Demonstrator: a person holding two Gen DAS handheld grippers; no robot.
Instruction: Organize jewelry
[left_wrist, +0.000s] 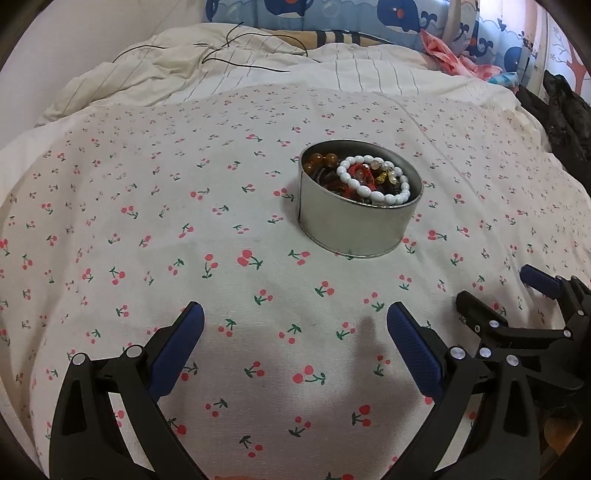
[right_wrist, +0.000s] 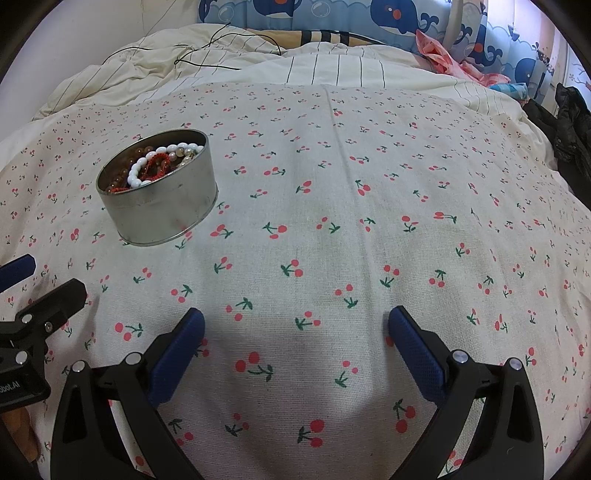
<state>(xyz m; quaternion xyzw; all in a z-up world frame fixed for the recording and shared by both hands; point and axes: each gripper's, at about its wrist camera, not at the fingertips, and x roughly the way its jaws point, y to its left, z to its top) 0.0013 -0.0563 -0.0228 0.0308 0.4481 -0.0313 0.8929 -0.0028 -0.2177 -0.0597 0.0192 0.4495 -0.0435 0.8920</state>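
Holding the left gripper (left_wrist: 295, 325) and right gripper (right_wrist: 295, 330) spread wide and empty, we note the tin (left_wrist: 354, 225) of jewelry (left_wrist: 373, 179) resting far ahead on the soft cherry-print sheet (left_wrist: 184, 240). Pressing its rim risks tipping it; tangled bracelets may lift together.

A bed fills the room's view, covered by a white sheet (right_wrist: 332, 221) printed with small red cherries. Behind it lies a rumpled cream blanket (right_wrist: 155, 70) with thin dark stripes, and a thin black cord (left_wrist: 236, 48) trails across its folds. At the head stand blue pillows (right_wrist: 399, 18) with a whale pattern, with a bundle of pink cloth (left_wrist: 447, 55) beside them. Dark clothing (right_wrist: 569, 129) is heaped at the right edge. A pale wall (left_wrist: 92, 33) rises on the left, and daylight glows at the upper right
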